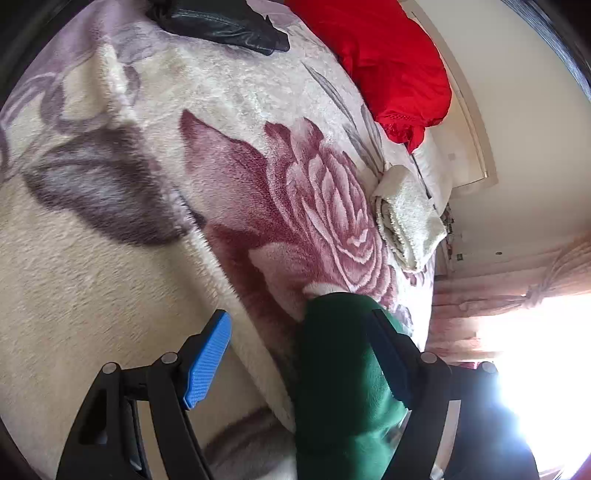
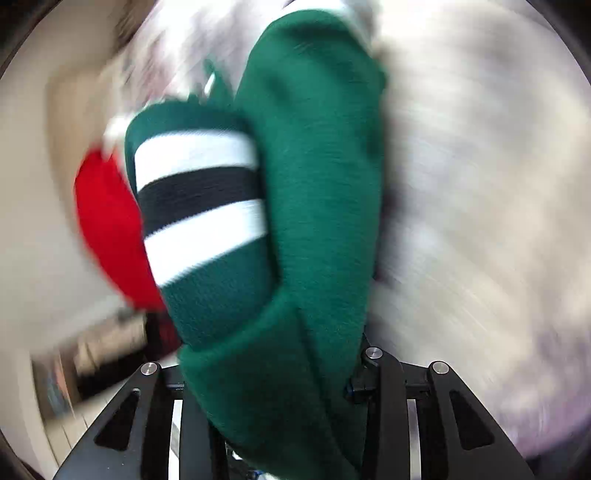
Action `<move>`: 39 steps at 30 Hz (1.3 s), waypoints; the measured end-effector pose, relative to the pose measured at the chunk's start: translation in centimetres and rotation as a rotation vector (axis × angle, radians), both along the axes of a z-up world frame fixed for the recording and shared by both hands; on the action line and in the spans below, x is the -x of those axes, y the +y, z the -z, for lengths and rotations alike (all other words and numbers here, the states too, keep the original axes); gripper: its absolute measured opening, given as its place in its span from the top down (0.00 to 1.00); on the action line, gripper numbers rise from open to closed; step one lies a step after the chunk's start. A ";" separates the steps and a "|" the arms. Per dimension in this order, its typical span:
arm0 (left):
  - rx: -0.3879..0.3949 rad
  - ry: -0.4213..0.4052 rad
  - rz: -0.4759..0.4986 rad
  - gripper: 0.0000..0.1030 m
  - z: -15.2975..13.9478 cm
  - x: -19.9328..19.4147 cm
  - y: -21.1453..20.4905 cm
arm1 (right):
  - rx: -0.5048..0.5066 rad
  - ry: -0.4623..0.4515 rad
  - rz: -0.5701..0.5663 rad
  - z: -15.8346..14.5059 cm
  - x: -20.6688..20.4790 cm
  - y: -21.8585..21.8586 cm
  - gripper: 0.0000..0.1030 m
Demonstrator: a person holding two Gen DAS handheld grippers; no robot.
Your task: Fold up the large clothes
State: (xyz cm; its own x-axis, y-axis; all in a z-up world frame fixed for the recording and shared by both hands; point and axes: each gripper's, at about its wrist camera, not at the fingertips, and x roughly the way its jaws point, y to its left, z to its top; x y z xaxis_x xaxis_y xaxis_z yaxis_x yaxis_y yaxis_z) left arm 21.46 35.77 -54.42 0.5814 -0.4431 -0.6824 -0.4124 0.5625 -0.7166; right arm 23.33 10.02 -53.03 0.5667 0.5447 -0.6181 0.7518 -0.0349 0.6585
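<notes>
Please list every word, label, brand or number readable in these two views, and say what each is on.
None can be read.
Green garment: white and black stripes only, no lettering.
Blanket: rose pattern, no text.
Red garment and black garment: no print visible.
Small items on the wall: too small to read.
Right wrist view: background motion-blurred.

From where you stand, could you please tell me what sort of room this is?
Most likely a bedroom: a plush cream blanket with a large pink rose print covers what seems a bed, a red satin pillow lies near its far edge, and tied-back pink curtains frame a bright window.
</notes>
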 end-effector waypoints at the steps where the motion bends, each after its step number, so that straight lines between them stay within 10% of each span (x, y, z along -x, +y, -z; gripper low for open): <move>1: -0.002 0.005 0.011 0.28 0.0 0.3 0.0 | -0.006 0.026 -0.003 0.1 2.3 1.0 0.60; 7: -0.188 0.142 0.144 0.28 0.8 4.6 -0.6 | -0.128 0.228 -0.192 1.3 6.7 5.2 0.34; 16: -0.507 0.427 0.349 0.28 10.0 14.3 -5.9 | 0.140 0.146 -0.555 -9.3 3.2 1.8 0.33; 19: -0.592 0.358 0.343 0.00 11.3 14.6 -7.6 | 0.276 0.090 -0.643 -12.1 1.4 -0.2 0.33; 25: -0.663 0.353 0.214 0.00 11.9 14.1 -8.6 | 0.459 -0.034 -0.701 -14.6 -9.4 -3.9 0.33; 30: -0.662 0.386 0.189 0.00 11.1 13.7 -8.8 | 0.516 -0.025 -0.843 -9.6 -19.5 -4.7 0.33; 33: -0.684 0.425 0.195 0.00 10.0 13.2 -9.3 | 0.447 -0.066 -0.871 -7.5 -22.0 -3.8 0.96; 39: -0.605 0.405 0.074 0.00 4.0 14.2 -12.1 | 0.600 -0.191 -0.805 -12.1 -24.5 -6.9 0.98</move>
State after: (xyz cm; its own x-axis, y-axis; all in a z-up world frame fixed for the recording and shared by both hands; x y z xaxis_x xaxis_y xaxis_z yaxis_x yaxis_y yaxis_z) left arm 7.22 23.69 -58.42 0.2150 0.0509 -0.9753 -0.5243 0.8485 -0.0713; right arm 47.84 3.14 -40.97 0.2869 0.4380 -0.8519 0.2870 0.8092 0.5127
